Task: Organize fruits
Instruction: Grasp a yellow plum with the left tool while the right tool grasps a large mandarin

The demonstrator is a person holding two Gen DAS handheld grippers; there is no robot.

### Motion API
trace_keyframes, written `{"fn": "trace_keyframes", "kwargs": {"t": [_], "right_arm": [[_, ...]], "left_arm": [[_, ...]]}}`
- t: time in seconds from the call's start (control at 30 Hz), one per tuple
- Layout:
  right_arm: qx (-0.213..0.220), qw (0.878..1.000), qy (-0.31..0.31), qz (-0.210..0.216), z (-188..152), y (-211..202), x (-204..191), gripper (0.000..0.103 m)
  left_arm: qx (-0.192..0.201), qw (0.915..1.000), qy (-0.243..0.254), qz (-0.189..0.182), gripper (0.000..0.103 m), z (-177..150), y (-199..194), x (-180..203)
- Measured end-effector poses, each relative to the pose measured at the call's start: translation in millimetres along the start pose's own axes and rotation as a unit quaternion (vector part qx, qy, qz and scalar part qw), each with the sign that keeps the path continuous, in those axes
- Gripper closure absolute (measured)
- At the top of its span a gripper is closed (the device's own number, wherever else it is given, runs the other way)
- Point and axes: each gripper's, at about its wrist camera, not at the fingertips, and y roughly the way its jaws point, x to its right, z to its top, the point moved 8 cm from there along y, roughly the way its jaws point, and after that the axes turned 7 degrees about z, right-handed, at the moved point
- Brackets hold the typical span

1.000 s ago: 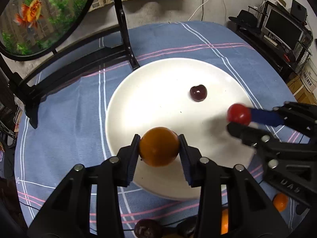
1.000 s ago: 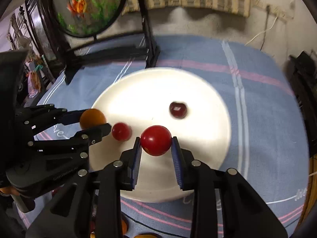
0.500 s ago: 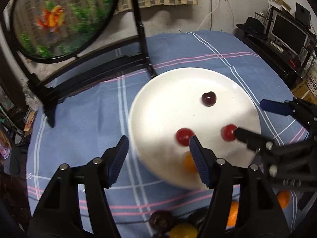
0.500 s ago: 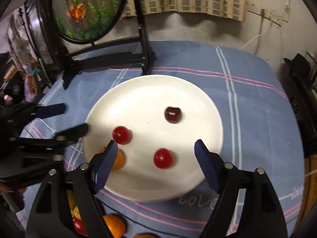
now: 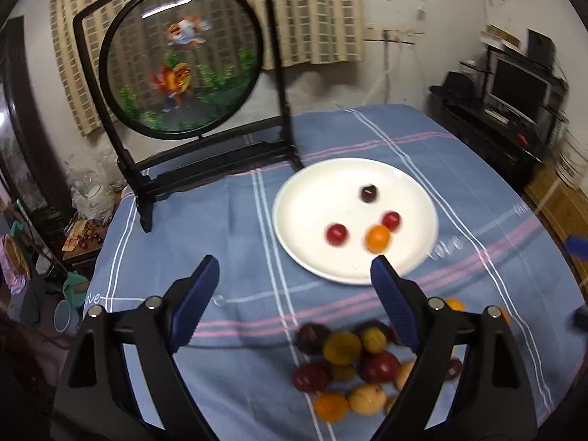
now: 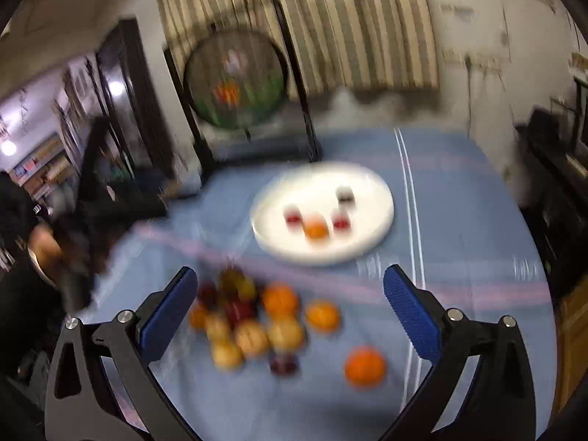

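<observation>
1. tablecloth (image 5: 228,228) is carrying everything; the plate (image 5: 305,198) is sitting toward the far side, the loose fruit pile (image 5: 349,364) on the near side, well apart from the plate.
2. plate is holding four pieces: dark cherry (image 5: 368,193) farthest, two red ones (image 5: 336,234) and (image 5: 391,220), and a small orange (image 5: 377,238) touching or just beside the right red one.
3. left gripper (image 5: 294,305) is hanging wide open, gripping nothing; right gripper (image 6: 290,312) is also spread open and empty. right view is motion-blurred, so fruit detail there is unreliable.
4. key relation: in the left view the pile is lying below and right of the claw gap, partly behind the right finger; in the right view it is sitting almost straight under the gap. judging the right gripper as better lined up.
5. lone orange (image 6: 365,365) is lying apart from the pile, nearer the right finger: likely the easiest next pick. round fruit, no long axis to be matching.
</observation>
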Motion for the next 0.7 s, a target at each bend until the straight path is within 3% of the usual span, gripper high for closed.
{"fn": "trace_keyframes", "kwargs": {"t": [0.07,0.13,0.2,0.27,0.43,0.7], "right_arm": [[-0.046,0.998,0.020,-0.040,-33.9,6.3,18.0,0.001],[-0.083,0.993,0.061,-0.053,-65.4,6.8,35.5,0.001],[-0.093,0.990,0.086,-0.068,-84.2,4.1,47.0,0.002],[-0.106,0.988,0.076,-0.080,-97.8,5.4,50.2,0.009],[-0.147,0.984,0.027,-0.091,-111.2,24.1,55.3,0.020],[-0.174,0.980,-0.012,-0.091,-108.1,64.8,65.8,0.025]], "left_arm": [[-0.005,0.9999,0.008,-0.010,0.017,-14.8,-8.6,11.6],[-0.022,0.9993,0.016,-0.025,0.017,-39.1,-14.9,24.5],[-0.043,0.9982,0.021,-0.035,0.017,-60.8,-16.0,35.0],[-0.073,0.9956,0.023,-0.053,0.017,-88.3,-15.6,49.1],[-0.115,0.9904,0.026,-0.072,0.017,-138.1,-15.4,75.5],[-0.152,0.9863,-0.021,-0.059,0.017,-166.8,-5.9,72.5]]}}
